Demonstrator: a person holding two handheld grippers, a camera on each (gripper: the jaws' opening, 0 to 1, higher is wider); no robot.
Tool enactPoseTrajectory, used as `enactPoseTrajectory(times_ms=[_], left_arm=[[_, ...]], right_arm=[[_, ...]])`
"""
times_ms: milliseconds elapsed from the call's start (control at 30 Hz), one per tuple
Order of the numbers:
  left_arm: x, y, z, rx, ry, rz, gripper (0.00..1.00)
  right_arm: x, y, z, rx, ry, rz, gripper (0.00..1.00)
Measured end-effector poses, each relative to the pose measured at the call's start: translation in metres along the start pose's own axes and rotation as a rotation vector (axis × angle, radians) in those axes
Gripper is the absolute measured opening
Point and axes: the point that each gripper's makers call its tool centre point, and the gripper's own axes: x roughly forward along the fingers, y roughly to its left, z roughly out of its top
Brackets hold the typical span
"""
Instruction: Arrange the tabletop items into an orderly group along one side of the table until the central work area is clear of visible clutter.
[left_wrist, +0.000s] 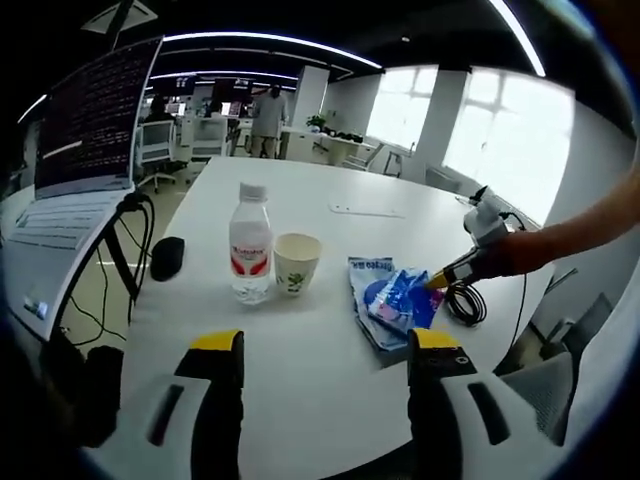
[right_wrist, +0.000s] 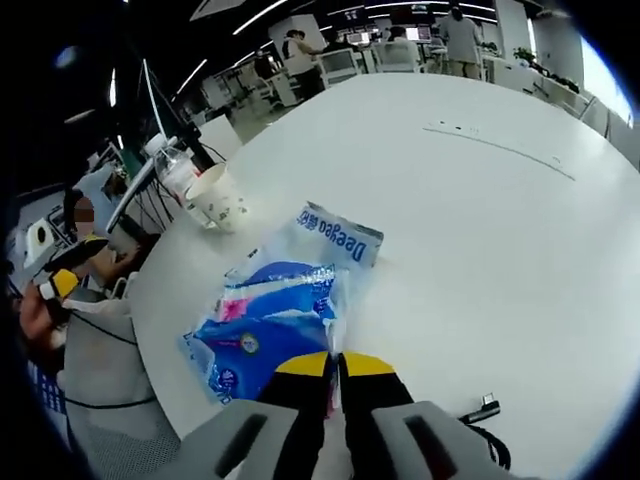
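A blue and white plastic packet lies on the white round table, right of a paper cup and a clear water bottle with a red label. My left gripper hangs open over the near table edge, with nothing between its jaws. In the left gripper view, my right gripper reaches in from the right and touches the packet's right edge. In the right gripper view, the right gripper is shut on the near edge of the packet. The cup and bottle stand beyond it.
A black mouse lies left of the bottle. An open laptop stands on a stand at the far left. A coiled black cable lies near the right table edge, with its plug beside my right gripper. Chairs sit below the table edge.
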Motion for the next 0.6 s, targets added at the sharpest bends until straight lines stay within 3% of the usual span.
enactPoseTrajectory(times_ms=[200,400,567,600], left_arm=[[0.008,-0.006,-0.002,0.000,0.006,-0.014,0.67],[0.009,-0.013,-0.003,-0.004,0.013,-0.023,0.66],[0.010,-0.014,-0.006,-0.008,0.017,-0.026,0.66],[0.010,-0.015,-0.006,-0.009,0.017,-0.026,0.66]], right_arm=[[-0.006,-0.025,0.005,0.021,-0.025,-0.022,0.00],[-0.027,-0.040,0.010,0.060,-0.061,-0.052,0.00],[-0.040,-0.063,0.007,0.116,-0.095,-0.088,0.00],[-0.043,-0.058,0.004,0.124,-0.100,-0.096,0.00]])
